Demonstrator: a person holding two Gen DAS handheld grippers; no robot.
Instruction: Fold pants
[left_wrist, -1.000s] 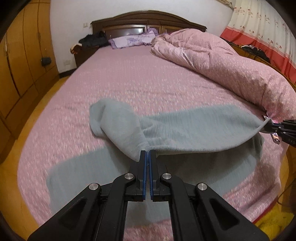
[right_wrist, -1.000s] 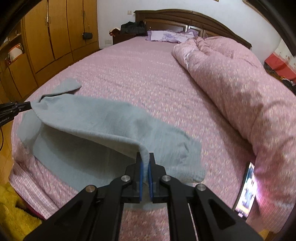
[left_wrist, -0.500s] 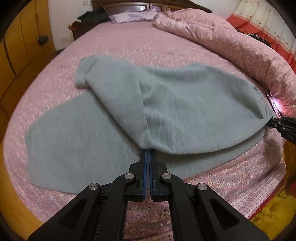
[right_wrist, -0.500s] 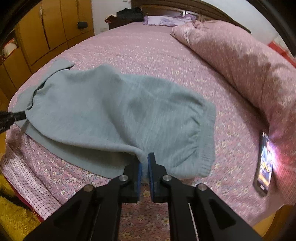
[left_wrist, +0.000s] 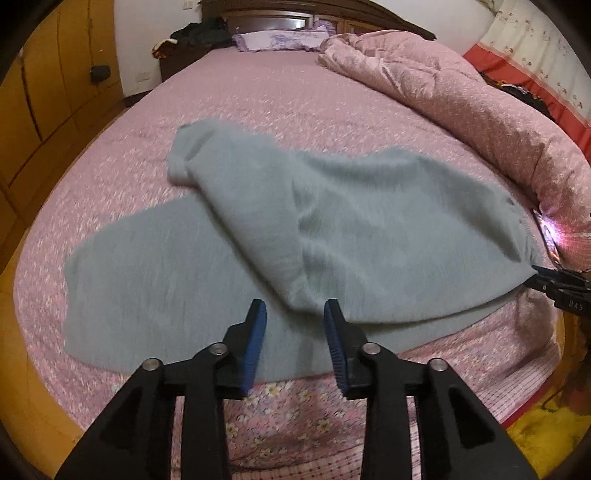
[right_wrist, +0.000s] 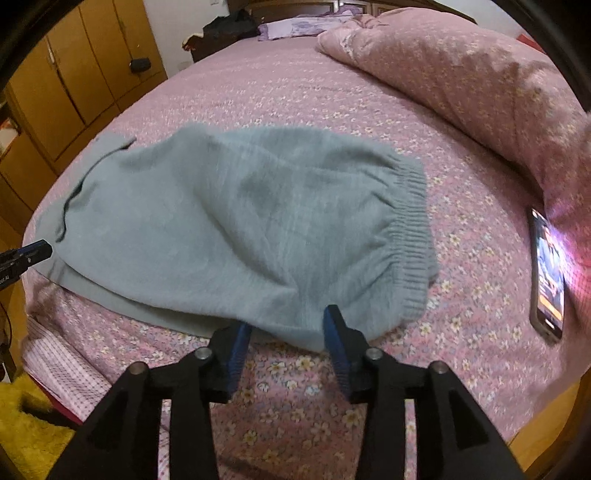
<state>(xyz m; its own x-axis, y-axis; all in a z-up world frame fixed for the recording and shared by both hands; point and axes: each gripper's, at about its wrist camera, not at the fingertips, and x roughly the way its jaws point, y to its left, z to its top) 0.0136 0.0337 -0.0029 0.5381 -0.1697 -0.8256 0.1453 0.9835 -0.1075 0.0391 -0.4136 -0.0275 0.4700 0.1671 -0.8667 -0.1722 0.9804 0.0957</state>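
Grey-green pants (left_wrist: 332, 236) lie on the pink bed, one leg folded over the other; a cuff sticks out at the far left. My left gripper (left_wrist: 295, 314) hovers at the near fold edge, its jaws opening, the cloth lying loose between the blue pads (left_wrist: 256, 332). In the right wrist view the pants (right_wrist: 240, 221) show their ribbed waistband (right_wrist: 413, 229) at the right. My right gripper (right_wrist: 286, 325) is at the near hem, jaws opening, with the fabric edge resting between the pads and not pinched. Each gripper's tip shows at the edge of the other view.
A lit phone (right_wrist: 548, 273) lies on the bedsheet (right_wrist: 295, 92) right of the waistband. A bunched pink duvet (left_wrist: 461, 92) runs along the right side. Wooden wardrobes (right_wrist: 74, 81) stand at the left, a headboard and pillow at the far end, a yellow rug on the floor below.
Both grippers lowered the lifted pants edge onto the bed, folding one leg over the other, then let go of the cloth as their jaws went from shut to parted.
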